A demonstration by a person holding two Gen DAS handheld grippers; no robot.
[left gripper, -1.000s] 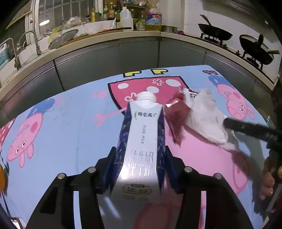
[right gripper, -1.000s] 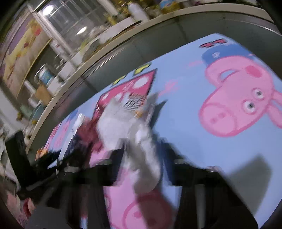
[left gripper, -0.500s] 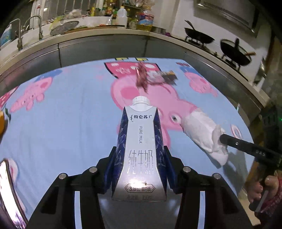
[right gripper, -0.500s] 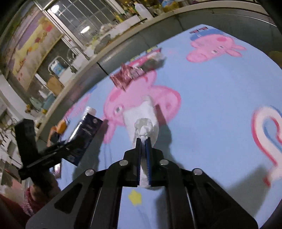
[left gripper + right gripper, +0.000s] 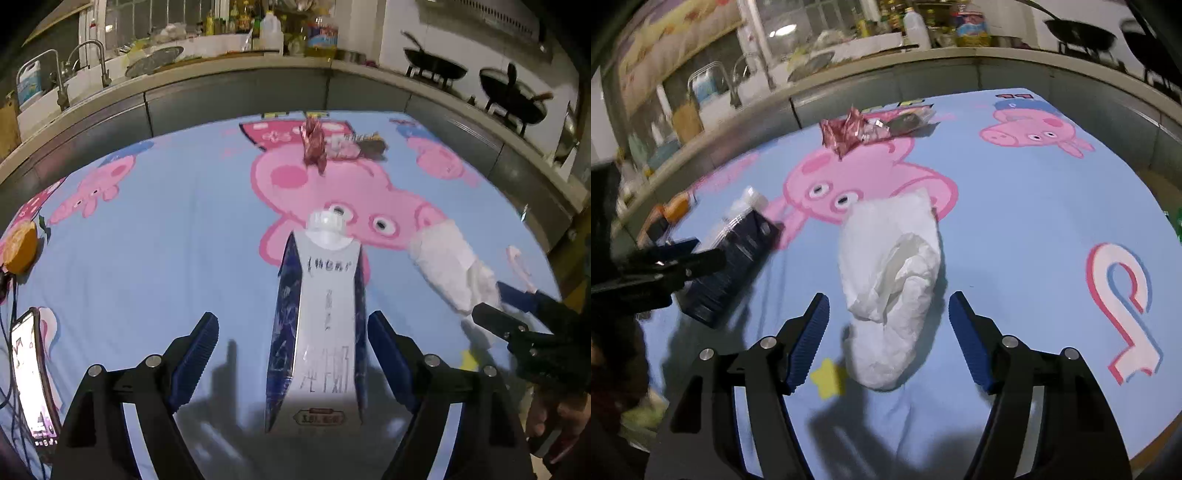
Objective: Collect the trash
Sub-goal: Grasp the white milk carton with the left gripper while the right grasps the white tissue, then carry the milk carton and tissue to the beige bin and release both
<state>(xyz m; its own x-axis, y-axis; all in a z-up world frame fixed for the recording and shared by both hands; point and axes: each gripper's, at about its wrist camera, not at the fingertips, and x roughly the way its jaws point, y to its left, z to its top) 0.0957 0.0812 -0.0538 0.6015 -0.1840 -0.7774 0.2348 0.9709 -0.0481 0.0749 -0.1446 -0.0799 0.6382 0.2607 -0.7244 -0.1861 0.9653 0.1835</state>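
A blue and white milk carton (image 5: 321,317) lies on the cartoon-pig tablecloth between the wide-open fingers of my left gripper (image 5: 291,336), nearer the right finger; it also shows in the right wrist view (image 5: 735,254). A crumpled white tissue (image 5: 890,280) lies between the open fingers of my right gripper (image 5: 888,317), untouched; it also shows in the left wrist view (image 5: 450,266). A red foil wrapper (image 5: 314,144) and a dark wrapper (image 5: 365,144) lie together at the far side of the table, also seen in the right wrist view (image 5: 846,129).
An orange (image 5: 20,247) and a phone (image 5: 31,373) lie at the table's left edge. A steel counter (image 5: 229,96) with a sink, bottles and two woks (image 5: 436,68) runs behind the table. The table's right edge (image 5: 1160,206) drops off.
Both grippers have opened. The left one let go of the milk carton and the right one let go of the tissue; both things now lie on the tablecloth, nearer the front edge.
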